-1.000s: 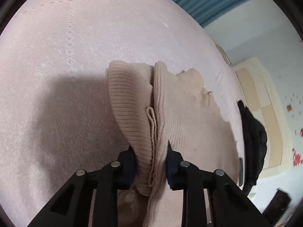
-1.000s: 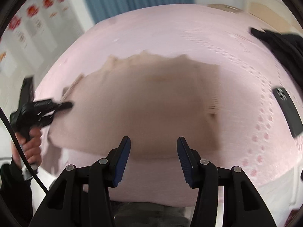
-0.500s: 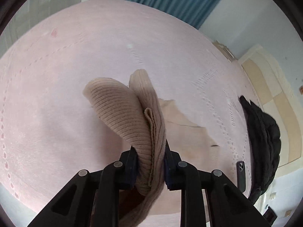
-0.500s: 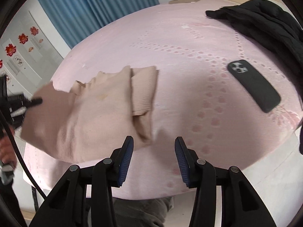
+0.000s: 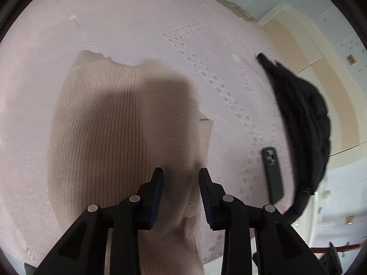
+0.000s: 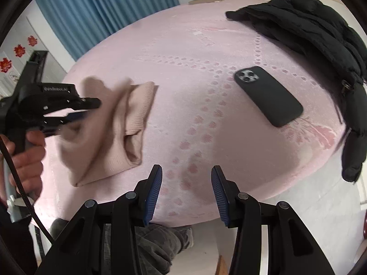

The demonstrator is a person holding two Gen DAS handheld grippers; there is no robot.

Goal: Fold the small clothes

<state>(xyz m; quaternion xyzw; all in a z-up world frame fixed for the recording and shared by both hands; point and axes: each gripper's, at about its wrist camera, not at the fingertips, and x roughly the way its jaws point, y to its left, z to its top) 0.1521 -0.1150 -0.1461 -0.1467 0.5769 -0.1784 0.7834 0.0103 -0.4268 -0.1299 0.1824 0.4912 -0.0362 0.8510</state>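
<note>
A small beige ribbed knit garment (image 5: 103, 123) lies folded on the pink bedspread (image 5: 137, 23); it also shows in the right wrist view (image 6: 110, 137), at the bed's near left. My left gripper (image 5: 181, 183) is open just above the garment's near edge, with nothing between its fingers; it appears from the side in the right wrist view (image 6: 89, 108). My right gripper (image 6: 184, 183) is open and empty over the bed's front edge, to the right of the garment.
A black phone (image 6: 268, 96) lies on the bed right of the garment, also in the left wrist view (image 5: 273, 174). A black puffer jacket (image 6: 309, 34) lies along the bed's right side. Blue curtains (image 6: 103, 6) hang behind. The floor lies below the front edge.
My left gripper carried a pinched fold of the garment across, then opened and let it drop flat. My right gripper pulled back from the garment to the bed's front edge.
</note>
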